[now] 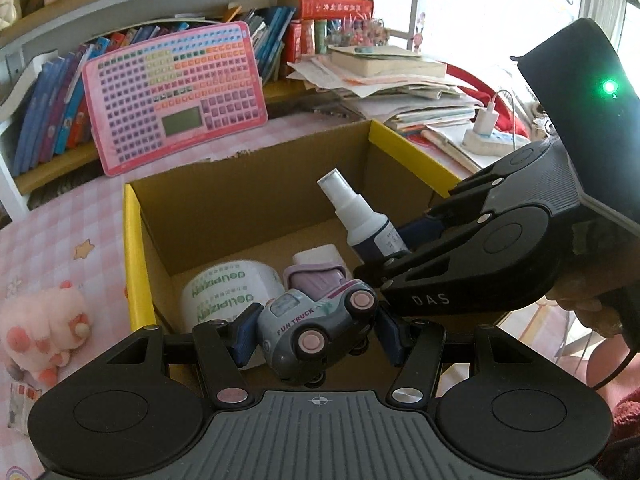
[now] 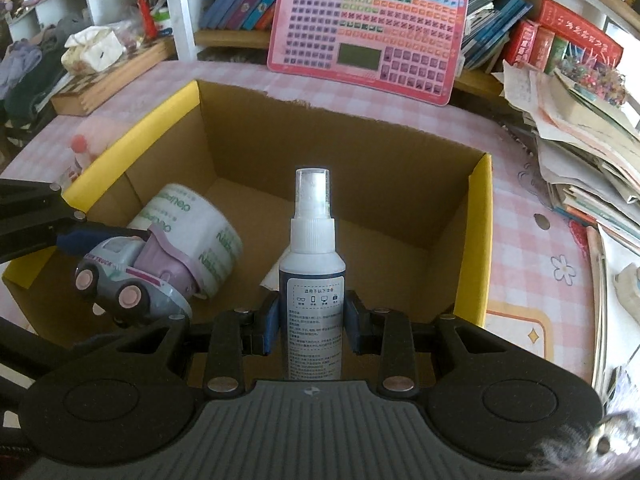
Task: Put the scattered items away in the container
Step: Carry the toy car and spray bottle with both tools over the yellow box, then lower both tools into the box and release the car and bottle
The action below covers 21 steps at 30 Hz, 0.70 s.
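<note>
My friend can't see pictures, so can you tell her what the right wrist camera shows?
The right gripper holds a white spray bottle upright over an open cardboard box. At the left, the left gripper holds a toy truck over the box, with a tape roll inside behind it. A pink toy keyboard leans on bookshelves beyond.

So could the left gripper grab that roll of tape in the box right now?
Probably not: the left gripper is already shut on the toy truck, which hangs in front of the tape roll.
</note>
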Motion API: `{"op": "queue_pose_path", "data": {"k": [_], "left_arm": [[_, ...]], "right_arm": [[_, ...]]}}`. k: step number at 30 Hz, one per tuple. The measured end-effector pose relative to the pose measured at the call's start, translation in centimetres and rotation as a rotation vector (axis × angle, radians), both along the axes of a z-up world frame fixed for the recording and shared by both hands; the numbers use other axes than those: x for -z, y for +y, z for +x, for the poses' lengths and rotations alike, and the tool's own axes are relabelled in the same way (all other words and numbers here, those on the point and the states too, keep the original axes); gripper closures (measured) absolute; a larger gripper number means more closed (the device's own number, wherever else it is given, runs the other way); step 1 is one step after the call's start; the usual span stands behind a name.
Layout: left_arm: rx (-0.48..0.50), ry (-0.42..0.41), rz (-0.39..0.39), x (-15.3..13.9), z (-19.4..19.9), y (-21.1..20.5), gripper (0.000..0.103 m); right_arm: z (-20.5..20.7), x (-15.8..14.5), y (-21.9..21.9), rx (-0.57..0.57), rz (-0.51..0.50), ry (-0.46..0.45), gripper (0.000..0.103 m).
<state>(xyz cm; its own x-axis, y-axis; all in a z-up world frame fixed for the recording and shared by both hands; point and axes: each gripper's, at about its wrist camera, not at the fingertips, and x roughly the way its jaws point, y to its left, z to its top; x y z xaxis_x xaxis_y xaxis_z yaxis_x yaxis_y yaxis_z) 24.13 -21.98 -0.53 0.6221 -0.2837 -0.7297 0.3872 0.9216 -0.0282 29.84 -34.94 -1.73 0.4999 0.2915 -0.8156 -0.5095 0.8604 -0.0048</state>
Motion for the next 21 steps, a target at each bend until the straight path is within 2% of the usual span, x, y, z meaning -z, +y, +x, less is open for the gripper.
{"op": "queue_pose_path", "data": {"k": [7, 13, 15, 16, 21], "left_arm": [[-0.01, 0.005, 0.011, 0.3, 0.0, 0.0, 0.044], [-0.011, -0.012, 0.004, 0.2, -0.2, 0.3, 0.041], [-0.016, -0.025, 0.011, 0.1, -0.4, 0.2, 0.032], [-0.018, -0.036, 0.014, 0.1, -0.5, 0.3, 0.029], [-0.018, -0.071, 0.0, -0.6, -1.3, 0.4, 0.025]], "right_arm": [[0.3, 0.5, 0.2, -0.007, -0.004, 0.022, 0.072], [0.3, 0.2, 0.0, 0.006, 0.028, -0.001, 0.071], [0.3, -0.2, -0.3, 0.011, 0.05, -0.014, 0.069], [0.3, -0.4, -0.4, 0.014, 0.06, -0.021, 0.064], [-0.4, -1.5, -0.7, 0.026, 0.104, -0.061, 0.057]]}}
